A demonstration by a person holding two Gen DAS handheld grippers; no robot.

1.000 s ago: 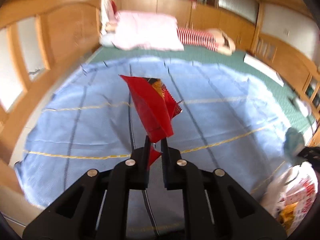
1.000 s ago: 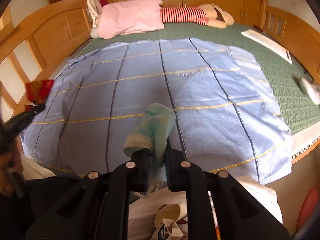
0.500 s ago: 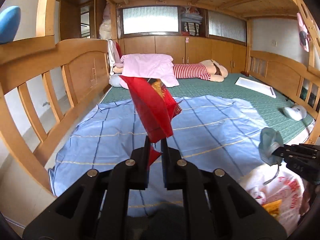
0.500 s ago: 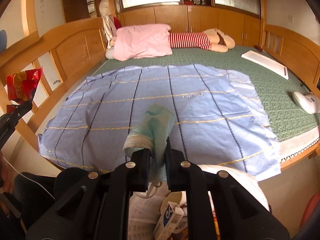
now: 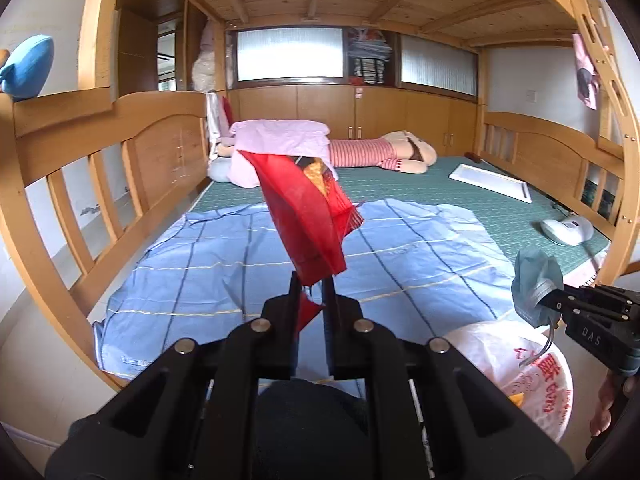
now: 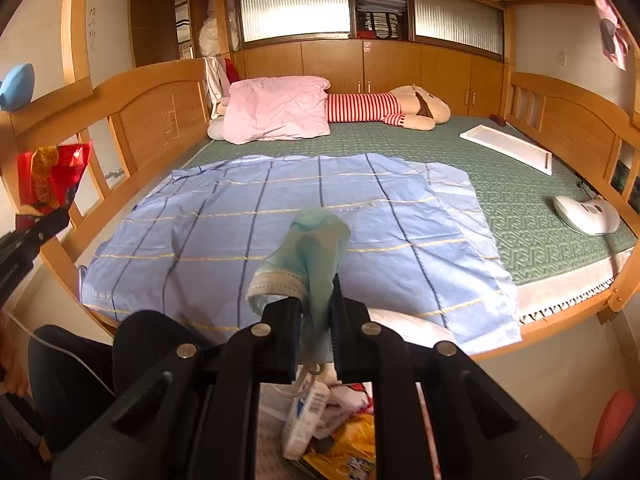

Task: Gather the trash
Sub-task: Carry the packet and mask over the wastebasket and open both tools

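Observation:
My left gripper (image 5: 313, 280) is shut on a red snack wrapper (image 5: 304, 212), held upright in front of the bed; the wrapper also shows at the left of the right wrist view (image 6: 50, 178). My right gripper (image 6: 318, 286) is shut on a crumpled light-blue face mask (image 6: 310, 252), which also shows at the right of the left wrist view (image 5: 534, 280). Below it lies an open white plastic trash bag (image 5: 520, 364) with a small carton (image 6: 306, 420) and a yellow wrapper (image 6: 344, 448) inside.
A wooden bed frame (image 5: 60, 184) holds a green mat (image 6: 520, 216), a blue checked sheet (image 6: 280, 224), a pink pillow (image 6: 276, 108), a striped plush doll (image 6: 384, 108), a white board (image 6: 508, 146) and a white device (image 6: 588, 214). A dark-clothed knee (image 6: 132, 352) is at lower left.
Both grippers have drawn back from the bed and tilted up, so more of the room shows. Each keeps hold of its item. The trash bag has come further into view below.

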